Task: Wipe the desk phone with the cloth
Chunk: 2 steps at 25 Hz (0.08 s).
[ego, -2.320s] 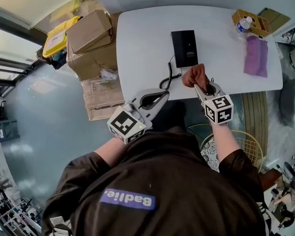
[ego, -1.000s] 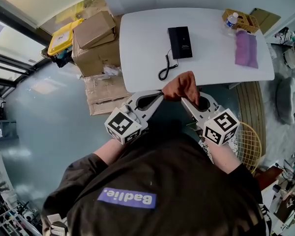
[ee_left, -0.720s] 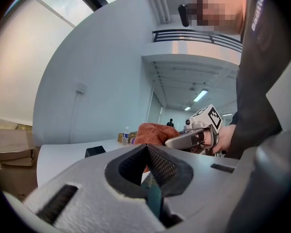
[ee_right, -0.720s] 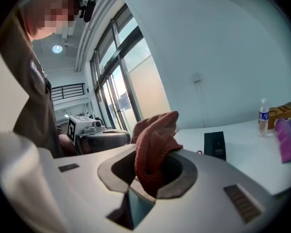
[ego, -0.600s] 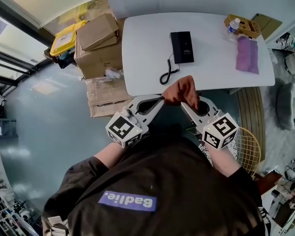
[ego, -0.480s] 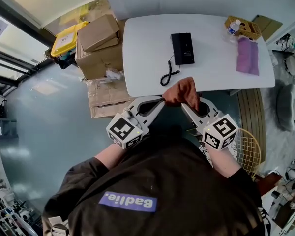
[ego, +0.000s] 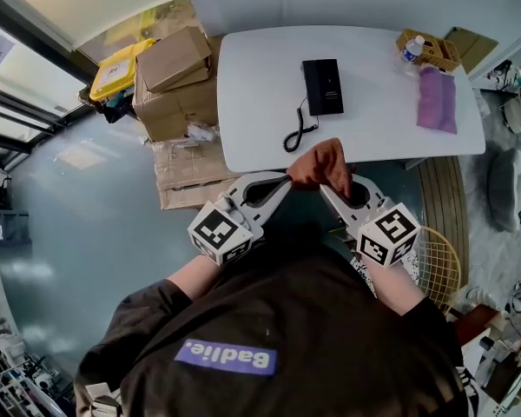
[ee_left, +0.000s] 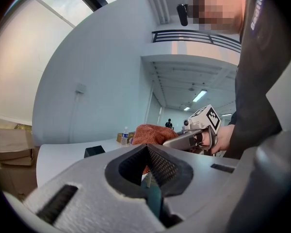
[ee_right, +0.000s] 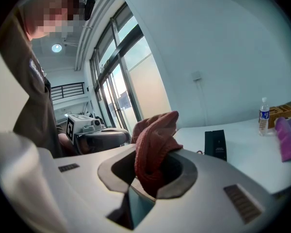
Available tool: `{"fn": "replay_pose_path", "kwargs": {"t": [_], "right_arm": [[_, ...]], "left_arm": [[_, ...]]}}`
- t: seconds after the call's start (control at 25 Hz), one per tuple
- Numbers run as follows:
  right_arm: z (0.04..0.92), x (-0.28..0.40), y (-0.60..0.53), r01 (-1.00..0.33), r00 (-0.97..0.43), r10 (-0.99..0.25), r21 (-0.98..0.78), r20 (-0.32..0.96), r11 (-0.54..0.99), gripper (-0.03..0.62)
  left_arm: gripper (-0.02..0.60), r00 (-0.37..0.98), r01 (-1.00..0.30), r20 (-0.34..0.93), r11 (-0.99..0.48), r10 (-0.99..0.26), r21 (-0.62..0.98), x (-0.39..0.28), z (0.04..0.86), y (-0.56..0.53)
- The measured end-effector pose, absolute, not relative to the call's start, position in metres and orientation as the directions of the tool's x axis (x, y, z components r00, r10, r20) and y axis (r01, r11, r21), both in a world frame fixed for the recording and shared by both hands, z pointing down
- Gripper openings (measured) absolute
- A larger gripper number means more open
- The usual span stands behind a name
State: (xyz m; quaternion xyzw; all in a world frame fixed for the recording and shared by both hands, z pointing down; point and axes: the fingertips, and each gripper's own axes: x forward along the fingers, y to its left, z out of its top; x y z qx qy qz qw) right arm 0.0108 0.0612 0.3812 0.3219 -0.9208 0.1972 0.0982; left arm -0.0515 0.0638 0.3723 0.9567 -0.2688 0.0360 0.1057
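Our right gripper (ego: 330, 181), pinching the rust-red cloth (ego: 323, 156), has drawn back from the black desk phone (ego: 322, 86). Our left gripper (ego: 285, 178), pressed together, meets the cloth; wiping looks paused

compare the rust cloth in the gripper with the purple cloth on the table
The rust cloth is bunched and pinched in the right gripper, raised off the table. The purple cloth lies spread flat on it beside the basket. The rust cloth is by the near edge, the purple cloth toward the far right corner. Neither touches the desk phone.
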Motion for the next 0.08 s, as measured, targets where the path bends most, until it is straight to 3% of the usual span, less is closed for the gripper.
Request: {"fn": "replay_pose_path", "kwargs": {"t": [0.08], "right_arm": [[0.3821,0.0103,0.0623,-0.631,-0.774,-0.552,-0.301,0.311,0.715,0.094]], "left_arm": [[0.015,0.853,-0.522,0.128,-0.833,-0.506,0.185,-0.0522,0.3726,0.0652]]}}
